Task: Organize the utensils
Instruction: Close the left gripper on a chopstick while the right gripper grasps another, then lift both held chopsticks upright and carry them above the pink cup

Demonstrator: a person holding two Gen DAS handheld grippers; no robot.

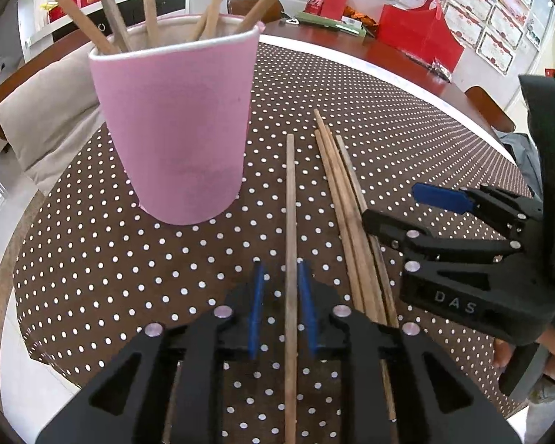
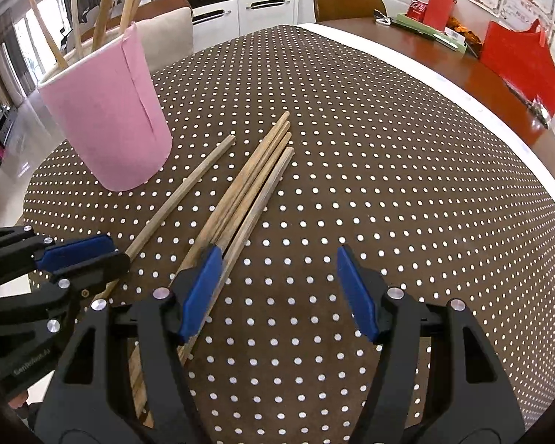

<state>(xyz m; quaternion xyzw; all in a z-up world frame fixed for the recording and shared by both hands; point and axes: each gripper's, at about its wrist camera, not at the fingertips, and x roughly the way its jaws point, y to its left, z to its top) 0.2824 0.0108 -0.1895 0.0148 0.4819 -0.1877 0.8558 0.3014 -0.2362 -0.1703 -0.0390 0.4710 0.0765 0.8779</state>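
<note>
A pink cup (image 1: 174, 129) (image 2: 107, 118) stands upright on the dotted cloth with several wooden chopsticks leaning in it. One chopstick (image 1: 290, 203) (image 2: 188, 192) lies alone on the cloth beside it. My left gripper (image 1: 282, 307) (image 2: 88, 259) straddles this chopstick's near half. Its blue pads are a little apart and do not press the wood. To the right lies a bundle of several chopsticks (image 1: 344, 199) (image 2: 255, 177). My right gripper (image 2: 279, 294) (image 1: 407, 207) is wide open with only cloth between its pads. Its left finger (image 2: 199, 292) sits over the bundle's near ends.
The brown polka-dot cloth (image 1: 407, 129) (image 2: 388, 166) covers a round table with a white rim. A red bag (image 1: 418, 33) (image 2: 518, 59) and papers sit on the wooden table behind. A cushioned chair (image 1: 44, 111) (image 2: 166, 33) stands beyond the cup. A person's hand (image 1: 551, 355) holds the right gripper.
</note>
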